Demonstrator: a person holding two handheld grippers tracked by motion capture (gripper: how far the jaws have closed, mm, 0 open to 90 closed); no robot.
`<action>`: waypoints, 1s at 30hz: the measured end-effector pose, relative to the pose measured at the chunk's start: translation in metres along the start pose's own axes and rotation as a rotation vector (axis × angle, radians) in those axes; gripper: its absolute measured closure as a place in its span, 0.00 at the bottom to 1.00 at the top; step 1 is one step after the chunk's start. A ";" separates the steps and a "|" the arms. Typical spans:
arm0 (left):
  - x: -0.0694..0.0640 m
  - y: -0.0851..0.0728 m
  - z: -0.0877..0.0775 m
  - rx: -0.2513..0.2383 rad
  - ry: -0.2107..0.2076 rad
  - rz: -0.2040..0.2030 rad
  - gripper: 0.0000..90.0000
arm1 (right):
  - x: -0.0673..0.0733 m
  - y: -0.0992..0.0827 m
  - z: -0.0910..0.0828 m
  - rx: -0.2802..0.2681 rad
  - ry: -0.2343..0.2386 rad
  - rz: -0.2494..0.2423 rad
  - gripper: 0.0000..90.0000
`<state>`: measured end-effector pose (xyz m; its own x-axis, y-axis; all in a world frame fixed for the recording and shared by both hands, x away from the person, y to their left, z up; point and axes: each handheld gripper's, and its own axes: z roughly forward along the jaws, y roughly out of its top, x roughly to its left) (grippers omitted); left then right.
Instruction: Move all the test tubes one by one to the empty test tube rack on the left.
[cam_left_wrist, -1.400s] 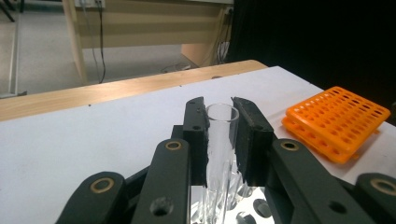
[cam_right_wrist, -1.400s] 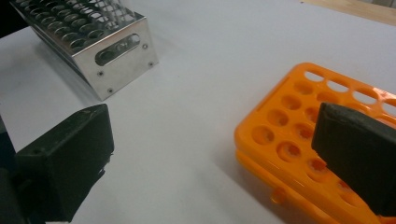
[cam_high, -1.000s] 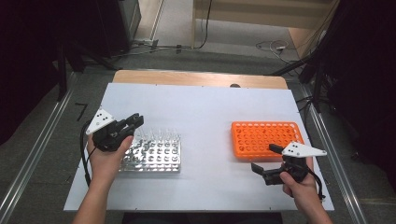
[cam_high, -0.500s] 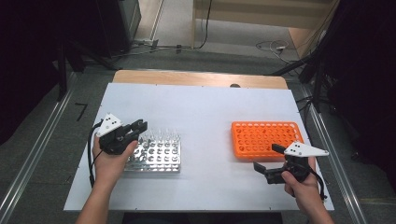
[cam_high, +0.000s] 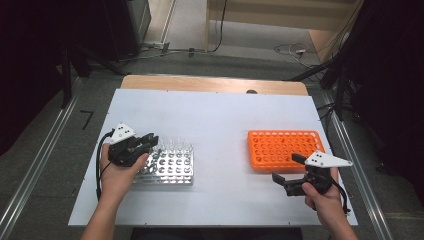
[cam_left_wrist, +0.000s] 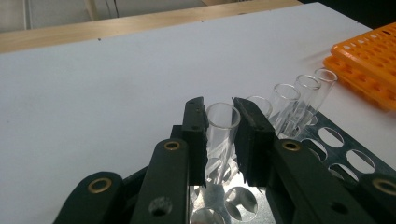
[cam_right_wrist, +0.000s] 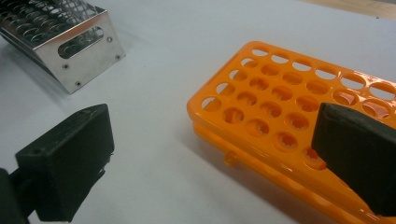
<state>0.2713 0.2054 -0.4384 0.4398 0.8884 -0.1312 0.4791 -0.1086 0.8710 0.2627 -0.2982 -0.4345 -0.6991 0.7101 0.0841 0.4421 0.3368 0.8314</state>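
Observation:
A clear glass test tube (cam_left_wrist: 222, 122) stands in the back row of a shiny metal rack (cam_high: 172, 167) at the table's left. My left gripper (cam_high: 150, 140) is shut on this tube near its rim, with a black pad pressing on each side (cam_left_wrist: 220, 109). Several more glass tubes (cam_left_wrist: 299, 93) stand in the same row beyond it. At the right, an empty orange plastic rack (cam_high: 285, 148) lies flat. My right gripper (cam_high: 286, 167) hovers just in front of the orange rack's near edge (cam_right_wrist: 280, 107), open with nothing between its jaws (cam_right_wrist: 215, 140).
The racks sit on a white table top (cam_high: 220, 120) with a wooden strip (cam_high: 210, 84) along its far edge. The metal rack's end plate (cam_right_wrist: 88, 51) faces the right gripper across bare white surface. Metal rails and dark floor flank the table.
The left hand has shifted slightly right and toward the near side, settling over the metal rack's back-left corner. The right hand and both racks have stayed where they were.

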 end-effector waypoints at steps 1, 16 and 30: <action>0.001 0.000 0.000 0.004 -0.002 -0.004 0.82 | 0.000 0.000 0.000 0.001 0.000 -0.001 0.00; 0.004 0.001 -0.005 -0.017 -0.015 -0.032 0.52 | -0.004 -0.001 0.000 -0.004 0.000 0.006 0.00; 0.002 0.001 -0.017 -0.110 -0.095 -0.052 0.02 | -0.003 -0.001 0.000 0.004 -0.003 0.007 0.00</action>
<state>0.2597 0.2144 -0.4300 0.4892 0.8448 -0.2168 0.4194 -0.0099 0.9077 0.2646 -0.3006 -0.4358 -0.6943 0.7143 0.0881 0.4488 0.3341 0.8288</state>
